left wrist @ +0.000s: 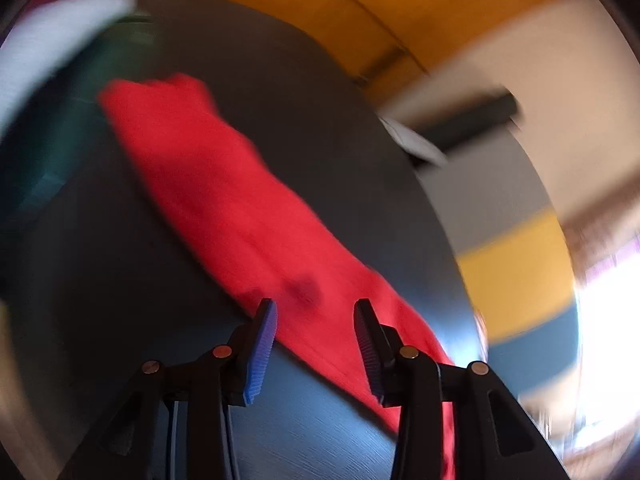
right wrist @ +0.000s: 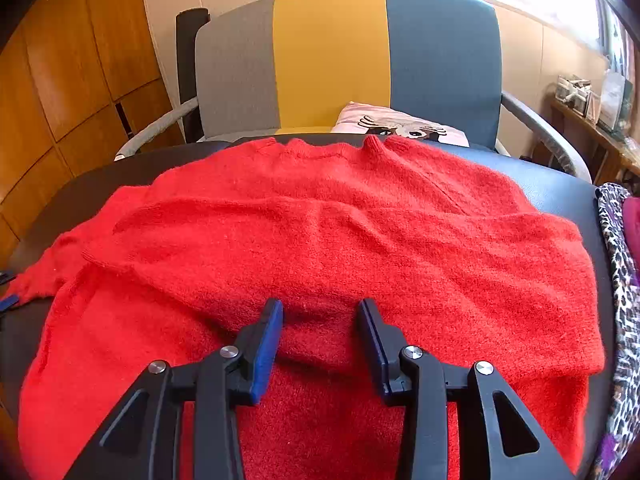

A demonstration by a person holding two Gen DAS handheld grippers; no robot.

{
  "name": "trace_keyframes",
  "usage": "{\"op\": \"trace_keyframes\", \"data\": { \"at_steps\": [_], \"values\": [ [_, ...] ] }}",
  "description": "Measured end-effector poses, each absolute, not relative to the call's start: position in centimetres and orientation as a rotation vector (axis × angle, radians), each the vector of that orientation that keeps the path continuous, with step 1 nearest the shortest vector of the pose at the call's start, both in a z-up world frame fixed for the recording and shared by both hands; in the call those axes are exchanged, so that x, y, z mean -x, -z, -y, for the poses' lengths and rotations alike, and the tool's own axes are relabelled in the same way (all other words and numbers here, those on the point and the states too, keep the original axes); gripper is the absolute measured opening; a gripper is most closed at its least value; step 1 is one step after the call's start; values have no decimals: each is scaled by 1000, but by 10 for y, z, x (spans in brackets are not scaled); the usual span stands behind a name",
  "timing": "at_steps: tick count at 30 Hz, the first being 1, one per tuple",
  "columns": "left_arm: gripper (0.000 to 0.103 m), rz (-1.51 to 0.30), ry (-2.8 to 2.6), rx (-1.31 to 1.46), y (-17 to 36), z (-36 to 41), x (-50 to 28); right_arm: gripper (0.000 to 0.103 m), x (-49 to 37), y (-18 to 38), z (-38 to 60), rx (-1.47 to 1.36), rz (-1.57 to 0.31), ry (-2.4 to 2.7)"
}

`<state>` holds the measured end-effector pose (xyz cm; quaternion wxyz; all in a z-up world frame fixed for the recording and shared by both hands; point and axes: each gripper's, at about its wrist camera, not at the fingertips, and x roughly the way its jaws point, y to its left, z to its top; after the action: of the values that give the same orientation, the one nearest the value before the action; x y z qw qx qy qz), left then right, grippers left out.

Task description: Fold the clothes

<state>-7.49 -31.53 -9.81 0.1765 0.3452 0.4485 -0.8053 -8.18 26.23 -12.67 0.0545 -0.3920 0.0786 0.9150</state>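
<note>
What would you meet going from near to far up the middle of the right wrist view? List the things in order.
Right tool → red sweater → dark table edge → pillow with a face print → grey, yellow and blue chair back.

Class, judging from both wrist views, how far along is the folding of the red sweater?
Done: the red sweater lies on the dark table with one sleeve folded across its body. In hand: nothing; the right claw and left claw hover open. Left: the other sleeve and folding the body.
</note>
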Motion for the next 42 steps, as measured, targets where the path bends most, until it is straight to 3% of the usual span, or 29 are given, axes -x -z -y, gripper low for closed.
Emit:
{"op": "trace_keyframes", "data": {
  "at_steps": [7, 21, 28, 30, 31, 32, 33, 36, 42],
  "values": [
    [41, -1239, 2142, -957, 106, 368, 74, 42, 79, 126, -266, 1187, -265, -2797],
    [44, -1437, 2095, -871, 123, 368, 87, 44, 76, 126, -270, 1187, -289, -2817],
    [46, -1065, 2116, -1002, 111, 352, 124, 46, 76, 126, -271, 1188, -294, -2824],
    [43, -885, 2105, -1076, 109, 341, 140, 47, 76, 127, -271, 1188, -303, -2828],
    [33, -815, 2101, -1104, 109, 335, 146, 47, 76, 127, -271, 1188, -308, -2830],
    [14, -751, 2097, -1129, 109, 330, 151, 48, 76, 127, -272, 1187, -312, -2832],
    [10, -735, 2120, -1143, 109, 327, 155, 48, 76, 127, -272, 1188, -315, -2834],
    [8, -849, 2231, -1135, 103, 322, 159, 50, 76, 127, -273, 1188, -324, -2841],
    [8, -807, 2446, -938, 43, 286, 156, 52, 76, 128, -272, 1190, -328, -2848]
  ]
}}
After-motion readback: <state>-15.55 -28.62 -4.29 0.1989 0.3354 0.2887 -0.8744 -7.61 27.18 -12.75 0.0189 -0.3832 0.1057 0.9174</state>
